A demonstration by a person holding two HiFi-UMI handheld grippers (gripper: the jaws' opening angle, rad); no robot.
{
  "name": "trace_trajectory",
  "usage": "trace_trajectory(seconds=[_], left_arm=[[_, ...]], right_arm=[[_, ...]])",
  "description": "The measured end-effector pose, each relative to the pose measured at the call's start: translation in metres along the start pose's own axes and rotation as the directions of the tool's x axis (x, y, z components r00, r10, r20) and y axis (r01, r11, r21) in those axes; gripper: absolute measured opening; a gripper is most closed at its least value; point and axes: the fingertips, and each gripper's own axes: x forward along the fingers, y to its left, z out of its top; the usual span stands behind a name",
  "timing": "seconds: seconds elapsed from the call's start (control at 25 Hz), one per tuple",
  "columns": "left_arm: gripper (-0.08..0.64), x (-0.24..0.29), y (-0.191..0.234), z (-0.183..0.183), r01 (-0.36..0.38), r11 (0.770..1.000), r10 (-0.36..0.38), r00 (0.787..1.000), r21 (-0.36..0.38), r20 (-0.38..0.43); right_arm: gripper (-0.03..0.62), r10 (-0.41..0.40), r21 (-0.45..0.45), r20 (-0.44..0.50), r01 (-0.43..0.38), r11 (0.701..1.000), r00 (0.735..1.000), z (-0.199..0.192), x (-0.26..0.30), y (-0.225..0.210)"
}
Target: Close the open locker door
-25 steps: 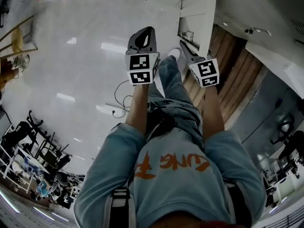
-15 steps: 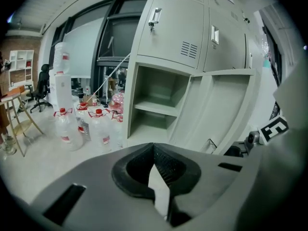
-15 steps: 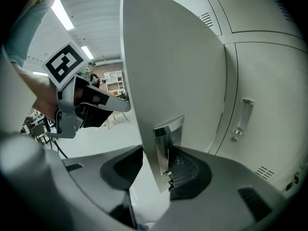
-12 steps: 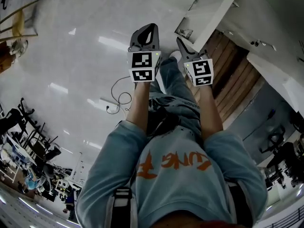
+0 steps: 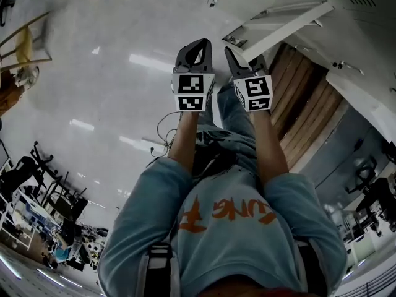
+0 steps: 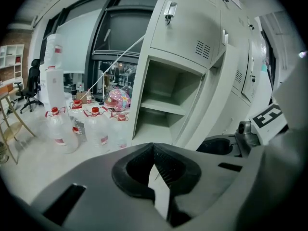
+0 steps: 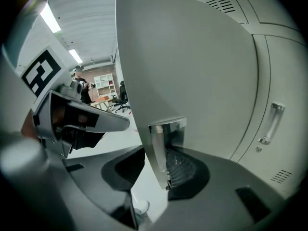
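**Right jaws closing over the door's edge**

We stand in front of the lockers with both grippers raised; the locker door (image 7: 192,71) hangs swung out towards us, well away from its frame, and the compartment (image 6: 163,105) behind it stands open and bare, with only a shelf inside.

Our right gripper (image 7: 160,163) has its jaws astride the door's free edge, right at the chrome handle plate (image 7: 162,143); the jaws are closing, the ribbed pad (image 7: 180,167) sits just behind the plate, but a gap shows on the other side, so we judge the grip is not made yet. We take the edge here because it is the part farthest from the hinge, where a push swings the panel most easily.

Our left gripper (image 6: 154,150) has its jaws together on nothing; it rides beside the right one, clear of the door's path, so the panel can swing freely.

Water bottles (image 6: 96,129) stand on the floor (image 5: 111,54) left of the lockers, out of the way.
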Motion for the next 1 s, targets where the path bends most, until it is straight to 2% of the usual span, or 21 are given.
trace_trajectory(seconds=[0.32,1.0], left_arm=[[0.018,0.020,0.032,0.029,0.041,0.998,-0.042,0.999,0.042,0.012],[0.018,0.038,0.093,0.076,0.079,0.997,-0.080,0.996,0.022,0.036]], right_arm=[[0.143,-0.064,0.061,0.040,0.062,0.996,0.997,0.037,0.046,-0.004],[0.112,-0.226,0.092,0.059,0.220,0.971,0.972,0.107,0.127,-0.044]])
